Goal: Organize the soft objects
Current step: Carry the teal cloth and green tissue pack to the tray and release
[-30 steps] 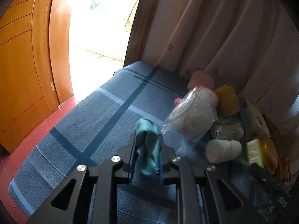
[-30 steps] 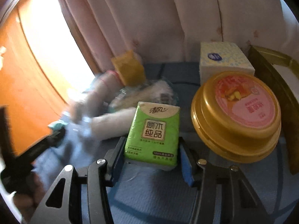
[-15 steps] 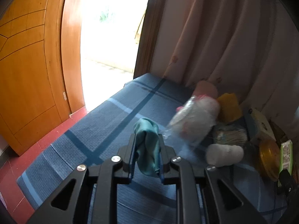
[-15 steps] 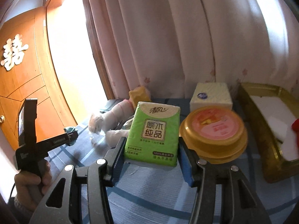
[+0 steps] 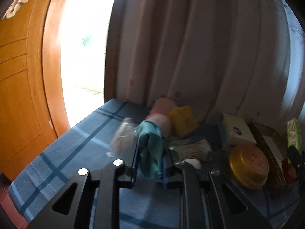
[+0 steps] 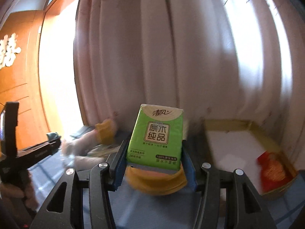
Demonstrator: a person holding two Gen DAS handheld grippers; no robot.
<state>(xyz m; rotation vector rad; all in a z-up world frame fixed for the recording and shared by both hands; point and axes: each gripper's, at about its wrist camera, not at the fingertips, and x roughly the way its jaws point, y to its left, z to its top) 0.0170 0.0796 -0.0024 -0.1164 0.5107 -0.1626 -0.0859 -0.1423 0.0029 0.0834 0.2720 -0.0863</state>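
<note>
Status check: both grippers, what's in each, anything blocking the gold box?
Left gripper shut on teal cloth. Right gripper shut on green tissue pack. Gold box right of pack, red packet inside; approach looks clear.

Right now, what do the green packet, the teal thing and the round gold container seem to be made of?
The green packet looks like tissues in glossy printed plastic film: it shines and holds crisp lettering. The teal thing looks like soft, faintly sheeny fabric: it folds and droops between the jaws. The round gold container looks like shiny metal or metallic plastic with a pinkish label on top; blur leaves that open.
</note>
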